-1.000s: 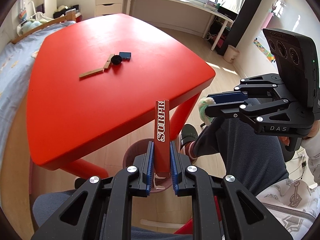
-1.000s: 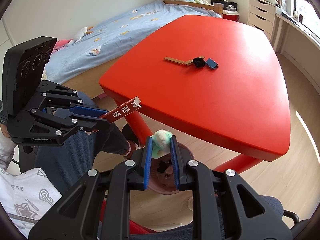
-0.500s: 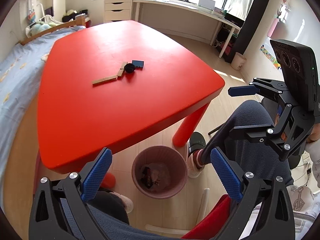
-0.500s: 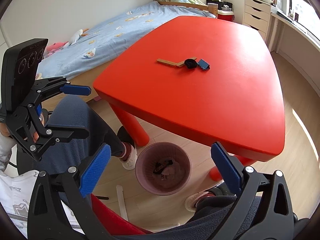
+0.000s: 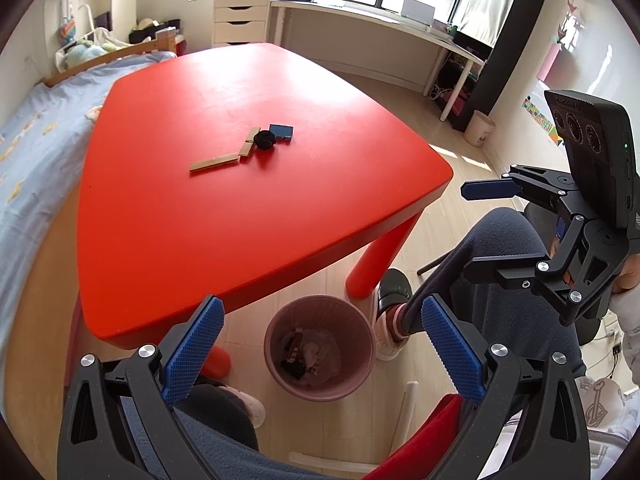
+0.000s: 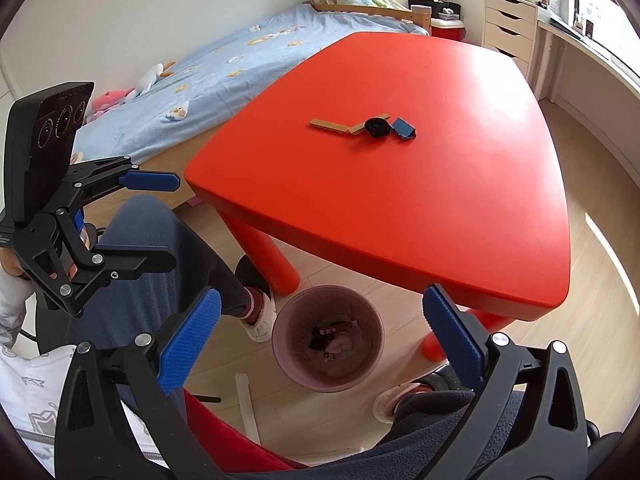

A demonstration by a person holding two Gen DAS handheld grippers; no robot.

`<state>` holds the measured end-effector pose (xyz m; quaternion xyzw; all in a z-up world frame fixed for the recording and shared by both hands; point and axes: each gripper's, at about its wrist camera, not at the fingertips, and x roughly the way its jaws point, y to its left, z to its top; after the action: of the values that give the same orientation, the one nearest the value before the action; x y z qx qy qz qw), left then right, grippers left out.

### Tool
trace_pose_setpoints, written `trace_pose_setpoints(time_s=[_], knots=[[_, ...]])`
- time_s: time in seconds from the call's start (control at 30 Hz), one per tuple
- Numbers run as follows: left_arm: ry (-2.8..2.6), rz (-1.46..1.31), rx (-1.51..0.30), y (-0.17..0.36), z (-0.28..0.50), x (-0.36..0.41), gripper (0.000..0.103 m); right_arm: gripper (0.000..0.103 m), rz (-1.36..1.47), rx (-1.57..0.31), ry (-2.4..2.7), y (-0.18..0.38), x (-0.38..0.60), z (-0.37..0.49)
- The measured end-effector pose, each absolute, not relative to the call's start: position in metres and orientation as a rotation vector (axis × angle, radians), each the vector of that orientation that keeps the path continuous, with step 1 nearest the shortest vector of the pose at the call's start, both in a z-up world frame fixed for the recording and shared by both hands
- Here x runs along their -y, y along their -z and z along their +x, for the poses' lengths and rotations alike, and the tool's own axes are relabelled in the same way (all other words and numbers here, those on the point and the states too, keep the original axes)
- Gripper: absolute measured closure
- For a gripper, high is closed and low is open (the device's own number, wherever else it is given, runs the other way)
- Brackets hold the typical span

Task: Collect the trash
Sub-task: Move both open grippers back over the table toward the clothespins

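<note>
A pink waste bin (image 5: 320, 350) stands on the floor by the red table's (image 5: 248, 216) near corner, with wrappers and crumpled paper inside; it also shows in the right wrist view (image 6: 328, 338). My left gripper (image 5: 320, 354) is open and empty above the bin. My right gripper (image 6: 322, 338) is open and empty above it too, and shows in the left wrist view (image 5: 480, 228). On the table lie two wooden strips (image 5: 224, 156), a black round object (image 5: 265, 139) and a blue clip (image 5: 281, 131).
The person's legs in dark trousers (image 5: 492, 280) and a foot (image 5: 390, 320) are right of the bin. A red chair seat edge (image 5: 420, 432) is below. A bed (image 6: 224, 64) lies beside the table. A white desk and drawers (image 5: 240, 18) stand at the back.
Both grippers opened and released the red wrapper and the crumpled paper, which now lie in the bin. Both grippers then rose slightly.
</note>
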<state>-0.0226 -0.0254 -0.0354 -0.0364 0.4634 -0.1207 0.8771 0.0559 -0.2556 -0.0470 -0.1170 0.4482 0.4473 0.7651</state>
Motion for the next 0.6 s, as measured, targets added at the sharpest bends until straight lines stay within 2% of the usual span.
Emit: trace_pose_setpoints(time_s=[0.6], knots=[[0.284, 0.000, -0.934, 0.019, 0.037, -0.003, 0.008, 0.004, -0.302, -0.918, -1.011, 0.024, 0.221, 0.122]])
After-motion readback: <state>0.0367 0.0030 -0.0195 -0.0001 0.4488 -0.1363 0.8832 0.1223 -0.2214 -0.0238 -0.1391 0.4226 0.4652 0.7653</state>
